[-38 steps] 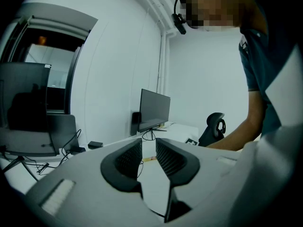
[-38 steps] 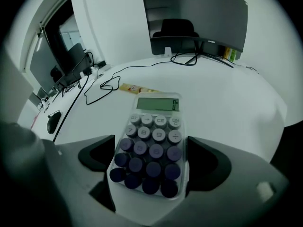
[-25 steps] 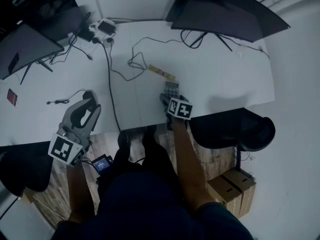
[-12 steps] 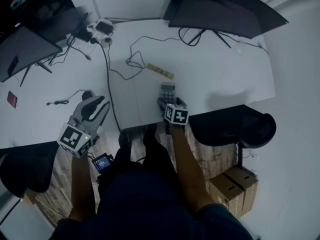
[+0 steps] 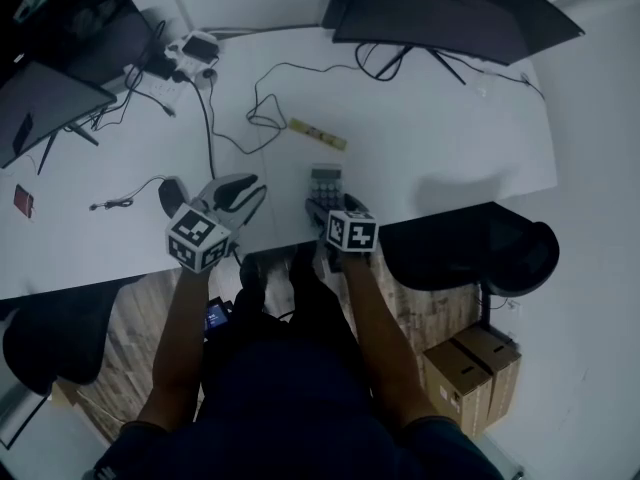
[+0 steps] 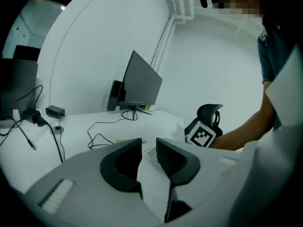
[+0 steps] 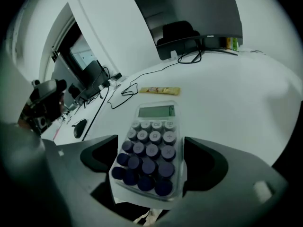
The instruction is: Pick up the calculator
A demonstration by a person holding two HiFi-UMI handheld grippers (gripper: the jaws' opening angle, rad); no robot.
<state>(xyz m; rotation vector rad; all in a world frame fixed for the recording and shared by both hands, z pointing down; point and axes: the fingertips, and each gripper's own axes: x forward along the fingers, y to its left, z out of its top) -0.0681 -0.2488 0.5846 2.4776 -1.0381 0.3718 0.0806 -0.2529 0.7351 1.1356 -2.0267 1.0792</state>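
The calculator [image 5: 324, 182], pale with dark round keys, lies at the white table's [image 5: 440, 138] front edge. My right gripper [image 5: 322, 202] reaches over that edge. Its two fingers stand along the calculator's [image 7: 150, 150] long sides, with the pads against them. The keys fill the space between the right gripper's [image 7: 150, 143] fingers, and the display points away from me. My left gripper [image 5: 250, 190] hovers at the table edge just left of the calculator. The left gripper's [image 6: 149, 145] jaws show a narrow gap that is opening, with nothing between them.
A yellow strip [image 5: 318, 135] lies beyond the calculator, and a looped black cable [image 5: 262, 118] lies to its left. A dark monitor [image 5: 430, 13] stands at the back. A mouse [image 5: 170, 196] sits left of the left gripper. A black chair [image 5: 480, 253] and cardboard boxes [image 5: 465, 373] stand at the right.
My left gripper has swung right and down, from out over the floor to the table edge beside the calculator. The right gripper has stayed on the calculator, and its jaws have narrowed slightly.
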